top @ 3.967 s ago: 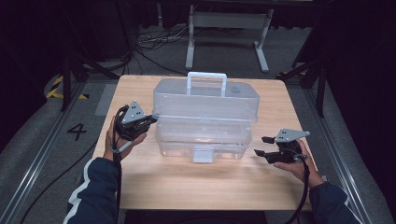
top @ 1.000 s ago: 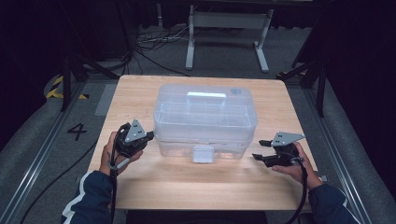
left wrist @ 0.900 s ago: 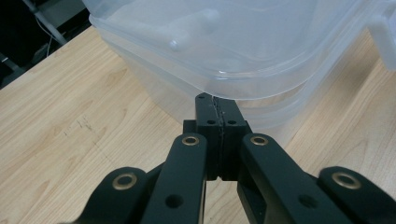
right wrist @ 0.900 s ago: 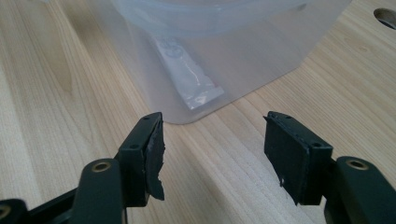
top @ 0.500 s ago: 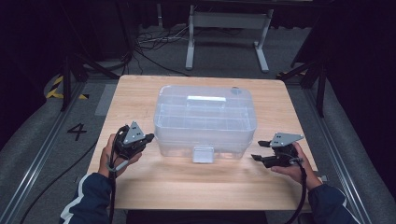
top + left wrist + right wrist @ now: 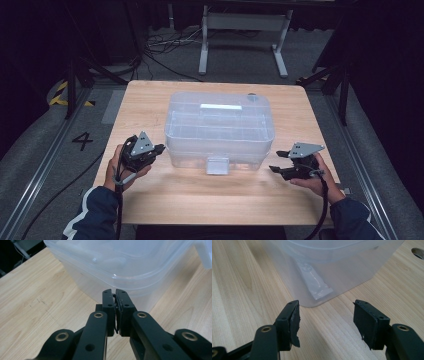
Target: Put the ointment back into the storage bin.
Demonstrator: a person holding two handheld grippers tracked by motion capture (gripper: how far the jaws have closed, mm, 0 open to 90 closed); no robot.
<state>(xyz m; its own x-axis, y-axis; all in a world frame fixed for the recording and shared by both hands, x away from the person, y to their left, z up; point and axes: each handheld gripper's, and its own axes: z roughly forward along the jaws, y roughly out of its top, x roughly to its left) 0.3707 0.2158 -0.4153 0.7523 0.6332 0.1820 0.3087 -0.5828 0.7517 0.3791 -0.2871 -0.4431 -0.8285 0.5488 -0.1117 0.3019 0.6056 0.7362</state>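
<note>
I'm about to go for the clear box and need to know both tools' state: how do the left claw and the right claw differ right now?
The left claw has its jaws pressed together with nothing between them; the right claw stands open, a wide gap between its pads and nothing in it. The left claw sits close to the clear box at its left front corner; the right claw is off its right front corner, with more bare table between. Both hover near the box without touching it.

Both grippers, left gripper (image 6: pixel 159 148) and right gripper (image 6: pixel 274 169), are black with 2 brass-riveted jaws, grey 3-cornered plates and trailing cables; sleeves look navy, perhaps white-trimmed.
</note>
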